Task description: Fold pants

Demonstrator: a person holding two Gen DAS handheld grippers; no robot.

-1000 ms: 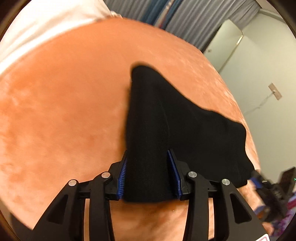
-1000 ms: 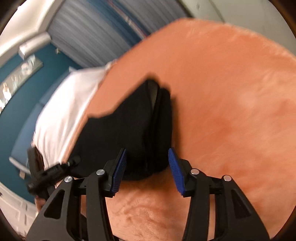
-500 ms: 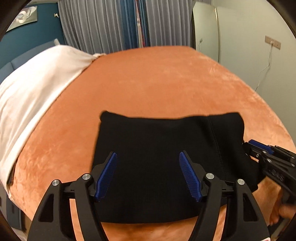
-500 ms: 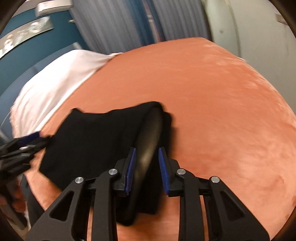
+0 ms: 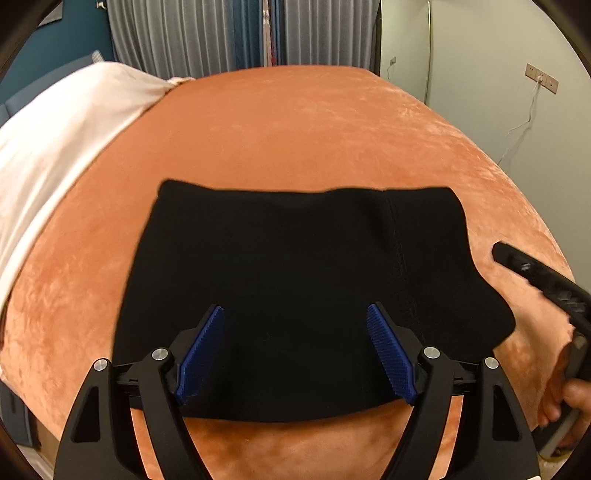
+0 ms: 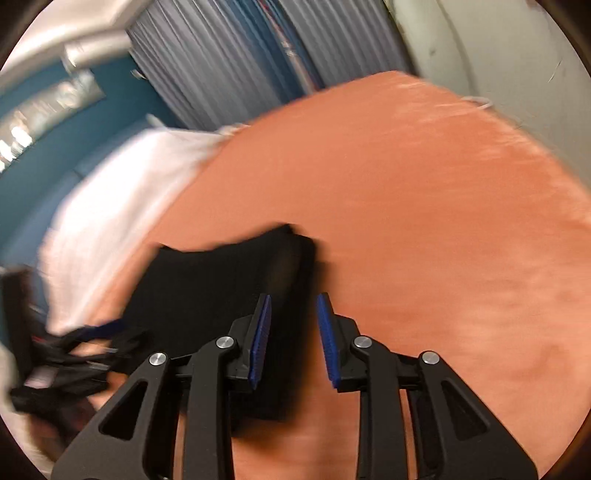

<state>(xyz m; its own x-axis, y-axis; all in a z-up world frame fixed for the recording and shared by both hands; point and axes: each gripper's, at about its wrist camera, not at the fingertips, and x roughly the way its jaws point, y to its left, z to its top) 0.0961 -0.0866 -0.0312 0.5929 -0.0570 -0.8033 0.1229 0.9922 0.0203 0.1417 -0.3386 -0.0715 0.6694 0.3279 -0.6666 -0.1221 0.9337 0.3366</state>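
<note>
The black pants (image 5: 295,258) lie folded into a flat rectangle on the orange velvet bed cover (image 5: 295,129). My left gripper (image 5: 295,310) hovers over their near edge. Its jaws are opening wide and the blue pads touch no cloth. In the blurred right wrist view, my right gripper (image 6: 293,332) is at the right end of the pants (image 6: 221,288). A narrow gap shows between its pads, and the cloth lies below without being pinched. From the left wrist, one right gripper finger (image 5: 517,266) shows over bare cover, just off the pants' right edge.
White bedding (image 5: 55,147) covers the bed's left side. Grey and blue curtains (image 5: 221,33) hang behind the bed. On the right is a pale wall with a socket and cable (image 5: 543,79). A hand (image 5: 569,398) holds the right gripper at the bed's right edge.
The left gripper let go of the pants and opened wide, and the pants now lie flat. The right gripper narrowed around a fold, then drew off to the right.
</note>
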